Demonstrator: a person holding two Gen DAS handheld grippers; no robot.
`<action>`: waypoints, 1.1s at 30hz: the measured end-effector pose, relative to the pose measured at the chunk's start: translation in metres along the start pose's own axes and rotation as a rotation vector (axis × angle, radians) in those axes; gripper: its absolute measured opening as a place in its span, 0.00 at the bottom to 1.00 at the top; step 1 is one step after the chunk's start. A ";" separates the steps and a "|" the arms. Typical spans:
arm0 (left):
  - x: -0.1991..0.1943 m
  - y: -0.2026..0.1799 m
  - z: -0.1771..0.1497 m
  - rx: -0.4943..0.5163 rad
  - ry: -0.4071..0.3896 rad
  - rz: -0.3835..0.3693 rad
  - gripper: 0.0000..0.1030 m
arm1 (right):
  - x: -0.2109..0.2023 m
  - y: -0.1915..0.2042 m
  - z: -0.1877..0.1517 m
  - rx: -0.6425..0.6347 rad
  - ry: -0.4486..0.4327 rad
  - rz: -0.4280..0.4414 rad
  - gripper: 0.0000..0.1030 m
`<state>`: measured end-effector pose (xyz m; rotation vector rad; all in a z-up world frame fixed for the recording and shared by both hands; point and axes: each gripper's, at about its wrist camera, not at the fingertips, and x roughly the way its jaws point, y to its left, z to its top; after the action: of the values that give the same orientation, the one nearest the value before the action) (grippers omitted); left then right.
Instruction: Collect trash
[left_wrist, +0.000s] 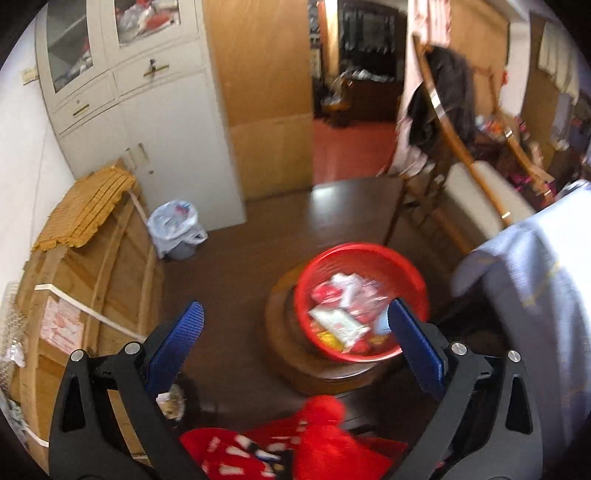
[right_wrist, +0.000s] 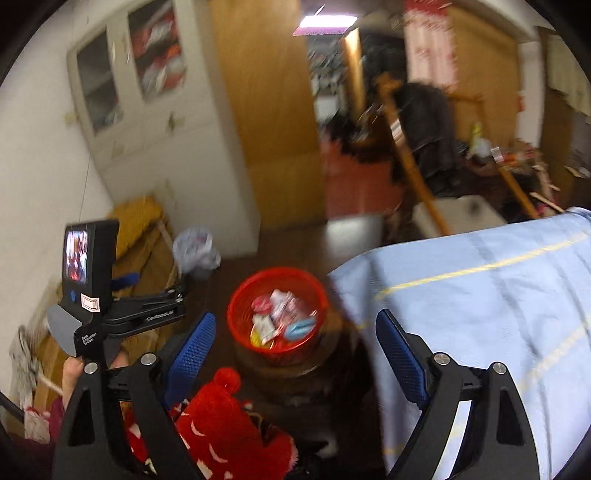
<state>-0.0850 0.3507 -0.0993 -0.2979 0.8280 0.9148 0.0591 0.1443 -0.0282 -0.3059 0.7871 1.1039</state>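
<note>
1. Both grippers point down at the floor, and both views are smeared with motion blur.
2. The left gripper (left_wrist: 295, 319) has its blue pads spread wide, with nothing between them.
3. The right gripper (right_wrist: 295, 330) is spread wide too, and nothing is pinched in it.
4. Ahead of both sits the red basket (left_wrist: 406, 266), perched on top of a round dark wooden stool (left_wrist: 280, 332).
5. The basket holds the trash (left_wrist: 343, 314): crumpled wrappers in white, red and yellow, piled inside its rim.
6. Seen from the right wrist, the same basket (right_wrist: 240, 306) lies between that gripper's two fingers, further out, not touched by them.
7. A red knitted hat (right_wrist: 221, 417) with a pompom lies low in the foreground, just beside the stool.
8. On the right a pale blue cloth (right_wrist: 480, 295) drapes over something; what is under it I cannot tell.
9. Near the white cabinet (left_wrist: 166, 129) stands a small bin lined with a plastic bag (left_wrist: 173, 225), well apart from the basket.
10. A hand (right_wrist: 72, 373) grips the left tool's handle at the right wrist view's left edge.
</note>
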 end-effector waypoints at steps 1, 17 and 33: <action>0.010 0.003 -0.002 0.003 0.014 0.018 0.93 | 0.027 0.008 0.006 -0.025 0.055 0.007 0.84; 0.083 0.010 -0.020 0.027 0.154 0.080 0.93 | 0.187 0.022 -0.019 -0.153 0.336 -0.006 0.83; 0.085 0.002 -0.023 0.023 0.153 0.023 0.93 | 0.178 0.023 -0.021 -0.231 0.257 -0.044 0.85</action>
<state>-0.0699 0.3884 -0.1776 -0.3421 0.9838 0.9119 0.0694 0.2628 -0.1637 -0.6670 0.8758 1.1283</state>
